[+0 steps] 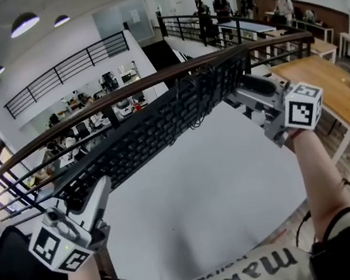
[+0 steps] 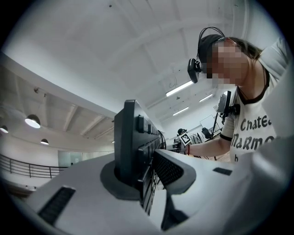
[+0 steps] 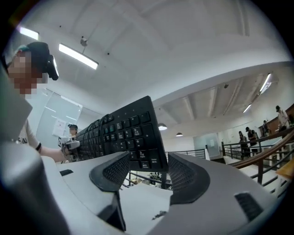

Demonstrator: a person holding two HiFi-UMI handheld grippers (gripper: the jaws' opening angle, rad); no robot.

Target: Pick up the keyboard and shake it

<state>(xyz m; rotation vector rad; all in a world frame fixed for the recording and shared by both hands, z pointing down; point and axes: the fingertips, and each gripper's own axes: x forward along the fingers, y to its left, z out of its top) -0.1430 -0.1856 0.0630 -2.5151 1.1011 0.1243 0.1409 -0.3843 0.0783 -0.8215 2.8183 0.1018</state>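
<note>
While my L gripper (image 1: pixel 99 190) clamps the keyboard (image 1: pixel 159 124) at 8 o'clock, R gripper (image 1: pixel 244 88) at 2 o'clock stands open round it.

keyboard (image 1: pixel 159 122): black, lifted clear of the desk, slanting from lower left up to upper right, keys facing the camera.
left gripper (image 1: pixel 99 192): at the keyboard's lower-left end, marker cube nearest the camera.
right gripper (image 1: pixel 245 94): at the keyboard's upper-right end.
desk (image 1: pixel 222 181): white, lying under the keyboard.
railing (image 1: pixel 90 110): dark, running behind the keyboard.
wooden table (image 1: pixel 325 81): right of the desk.
people (image 1: pixel 206 11): standing far back.
</note>
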